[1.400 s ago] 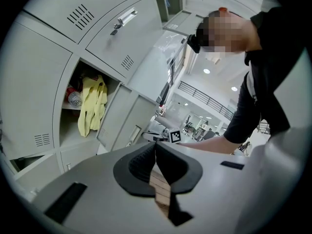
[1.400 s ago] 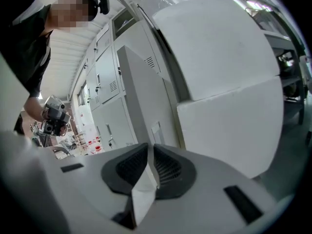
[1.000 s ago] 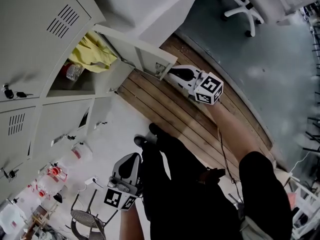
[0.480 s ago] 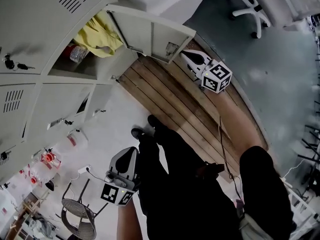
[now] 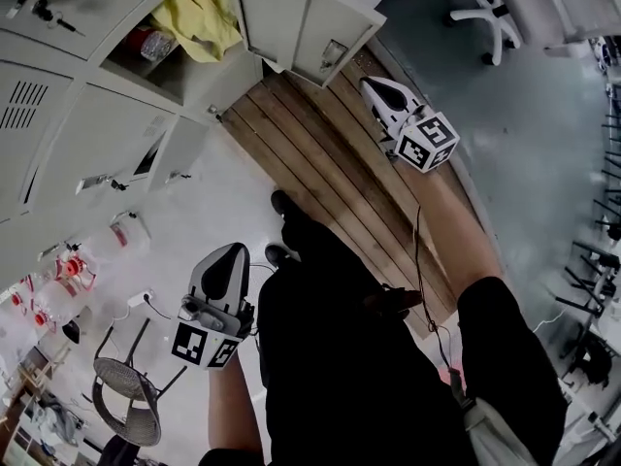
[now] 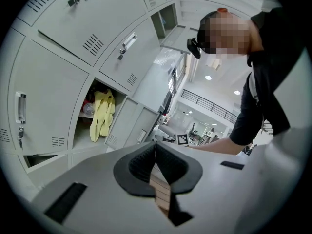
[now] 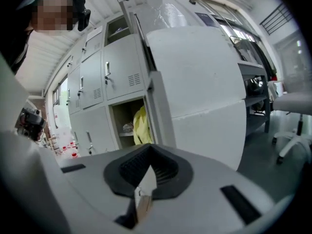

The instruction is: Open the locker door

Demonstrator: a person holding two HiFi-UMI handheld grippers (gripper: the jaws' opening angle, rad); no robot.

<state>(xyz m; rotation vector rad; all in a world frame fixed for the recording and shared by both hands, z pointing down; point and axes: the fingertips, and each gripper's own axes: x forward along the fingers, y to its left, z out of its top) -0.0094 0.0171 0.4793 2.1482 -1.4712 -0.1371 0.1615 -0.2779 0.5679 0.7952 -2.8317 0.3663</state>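
Head view, locker door (image 5: 283, 13) open, right gripper (image 5: 370, 84) closed empty near it, left gripper (image 5: 233, 249) closed empty

Locker door (image 5: 277, 13): smooth matt painted metal. Floor planks (image 5: 320, 153): wood w/ visible grain. Yellow cloth (image 5: 204, 13): soft, crumpled.

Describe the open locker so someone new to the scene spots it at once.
In the bank of pale grey metal lockers, one compartment has its grey door swung out beside the brown wooden plank floor. It alone shows a yellow cloth and a clear plastic bottle inside.
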